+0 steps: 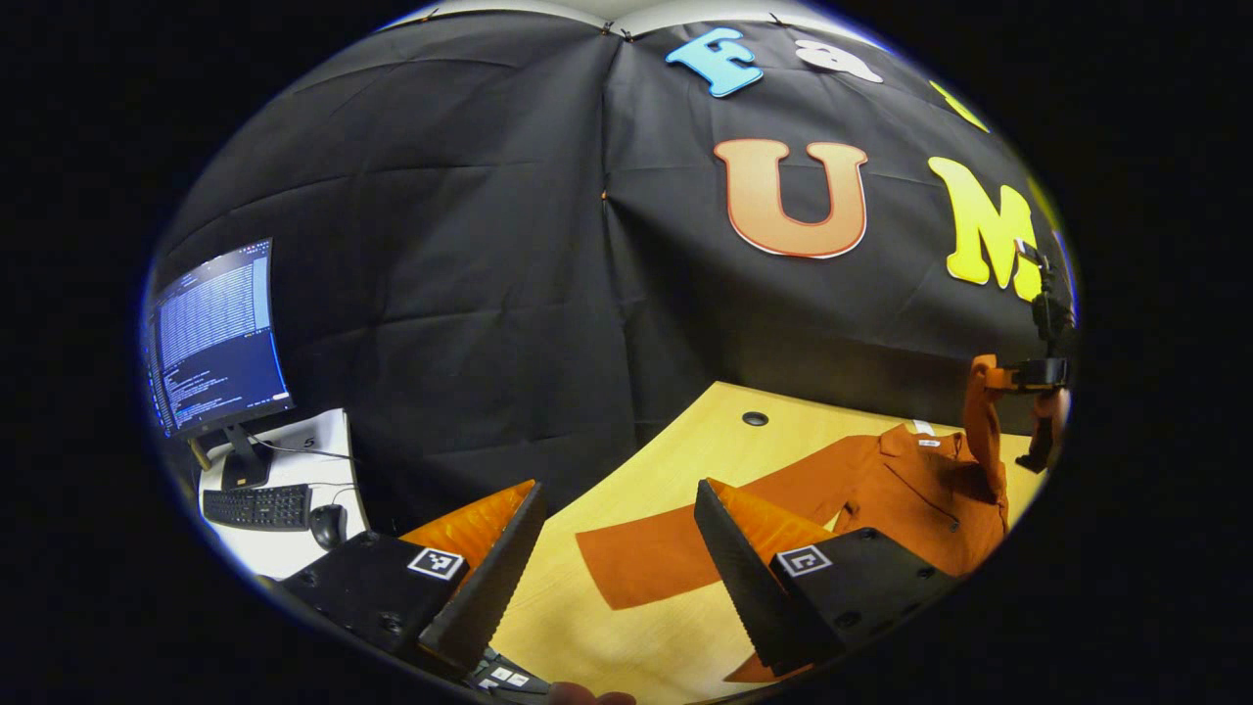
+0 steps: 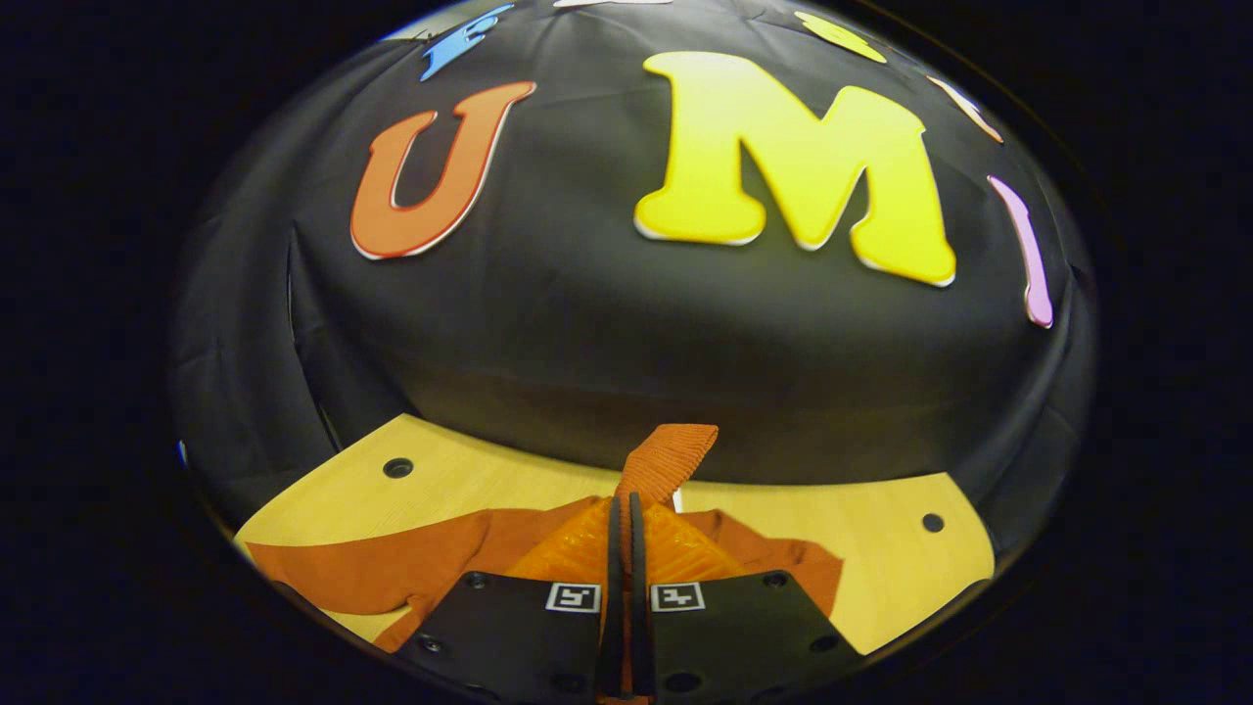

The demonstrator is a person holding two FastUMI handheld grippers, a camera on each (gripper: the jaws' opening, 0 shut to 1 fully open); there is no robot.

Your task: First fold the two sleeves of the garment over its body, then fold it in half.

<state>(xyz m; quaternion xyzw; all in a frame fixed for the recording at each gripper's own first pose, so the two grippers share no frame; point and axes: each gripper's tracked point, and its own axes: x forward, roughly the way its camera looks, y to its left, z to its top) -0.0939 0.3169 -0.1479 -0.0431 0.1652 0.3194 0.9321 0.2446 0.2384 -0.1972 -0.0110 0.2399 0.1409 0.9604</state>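
Pinched between the closed fingers of the right gripper [image 2: 626,548], one sleeve cuff [image 2: 668,455] is held up at lower centre. The garment [image 1: 910,490] is spread on the table [image 1: 685,441] below. The left gripper [image 1: 617,558] is seen wide open, empty, nearer the flat sleeve [image 1: 675,543] stretching lower-left.

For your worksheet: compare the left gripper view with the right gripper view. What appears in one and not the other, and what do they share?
Left gripper view: a monitor, keyboard and mouse on a side desk, and the open left gripper.
Right gripper view: the right gripper up close, shut on a raised sleeve.
Both: the garment on the table, with its other sleeve lying flat.
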